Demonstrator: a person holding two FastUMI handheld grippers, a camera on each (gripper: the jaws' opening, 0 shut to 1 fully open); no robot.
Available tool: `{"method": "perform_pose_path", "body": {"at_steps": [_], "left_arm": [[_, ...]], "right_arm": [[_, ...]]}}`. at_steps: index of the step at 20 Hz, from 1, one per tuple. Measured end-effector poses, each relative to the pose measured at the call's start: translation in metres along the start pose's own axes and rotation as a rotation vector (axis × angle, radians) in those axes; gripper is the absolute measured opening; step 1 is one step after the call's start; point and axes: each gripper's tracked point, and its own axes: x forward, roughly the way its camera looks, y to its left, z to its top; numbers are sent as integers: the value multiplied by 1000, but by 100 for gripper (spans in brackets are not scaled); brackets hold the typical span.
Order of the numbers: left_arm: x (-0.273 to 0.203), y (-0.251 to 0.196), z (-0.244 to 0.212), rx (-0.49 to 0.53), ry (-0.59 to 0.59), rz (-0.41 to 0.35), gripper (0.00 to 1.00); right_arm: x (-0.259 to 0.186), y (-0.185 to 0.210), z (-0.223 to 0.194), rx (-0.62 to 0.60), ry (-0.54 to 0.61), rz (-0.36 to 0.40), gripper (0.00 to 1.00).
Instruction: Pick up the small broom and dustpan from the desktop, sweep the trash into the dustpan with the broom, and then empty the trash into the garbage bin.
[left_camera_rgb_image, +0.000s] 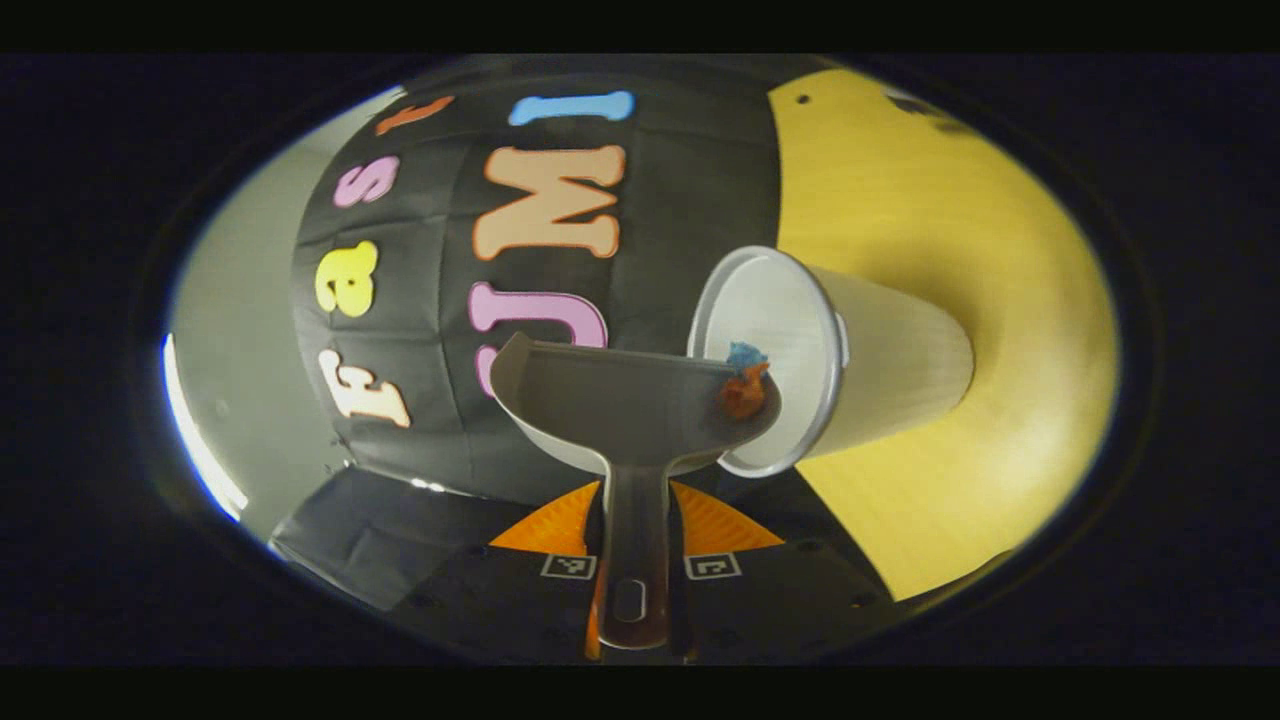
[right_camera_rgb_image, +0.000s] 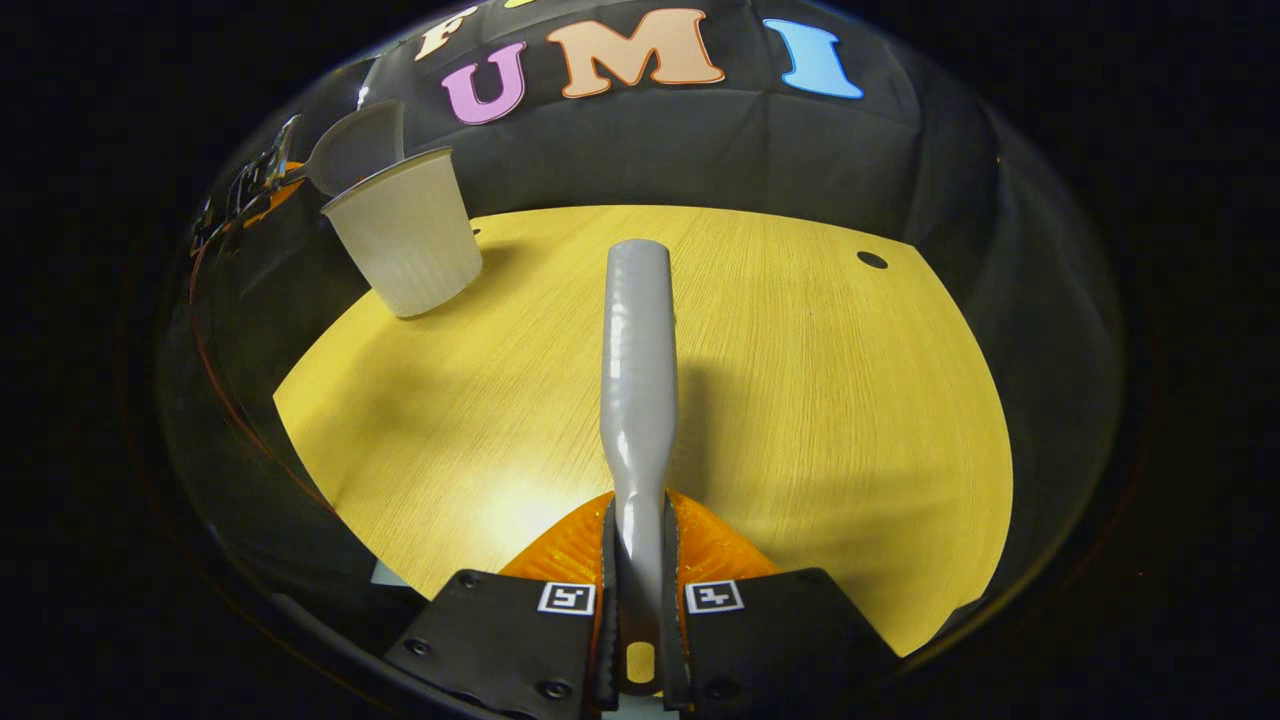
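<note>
My left gripper (left_camera_rgb_image: 635, 565) is shut on the handle of the grey dustpan (left_camera_rgb_image: 620, 400), which is rolled to one side. Blue and orange trash (left_camera_rgb_image: 745, 380) lies in the pan's low corner, right at the mouth of the white garbage bin (left_camera_rgb_image: 890, 365). In the right gripper view the dustpan (right_camera_rgb_image: 358, 145) hangs tilted over the bin's (right_camera_rgb_image: 410, 245) rim at the far left, held by the left gripper (right_camera_rgb_image: 250, 185). My right gripper (right_camera_rgb_image: 638, 565) is shut on the grey broom (right_camera_rgb_image: 638, 360), which points forward above the table; its bristles are not visible.
The yellow wooden table (right_camera_rgb_image: 820, 400) spreads under the broom, with a small dark hole (right_camera_rgb_image: 872, 260) near its far right edge. The bin stands close to the table's far left corner, by the black cloth wall (right_camera_rgb_image: 700, 150).
</note>
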Motion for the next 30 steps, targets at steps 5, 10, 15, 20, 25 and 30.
{"method": "perform_pose_path", "body": {"at_steps": [5,10,15,20,25,30], "left_arm": [[2,1,3,-172,29,-1,17],[-3,6,28,-607,-17,20,18],[-30,6,95,-932,-137,-55,14],[-55,-15,178,-1201,-268,-212,15],[-95,-79,239,-1311,-294,-376,17],[-112,-171,260,-1301,-176,-553,17]], "right_arm": [[-1,0,-1,5,-4,11,18],[-3,2,2,47,-35,17,18],[-5,2,4,100,-77,15,18],[-9,1,9,166,-94,-6,18],[-8,-2,10,207,-92,-59,18],[-6,-3,3,232,-44,-97,18]]}}
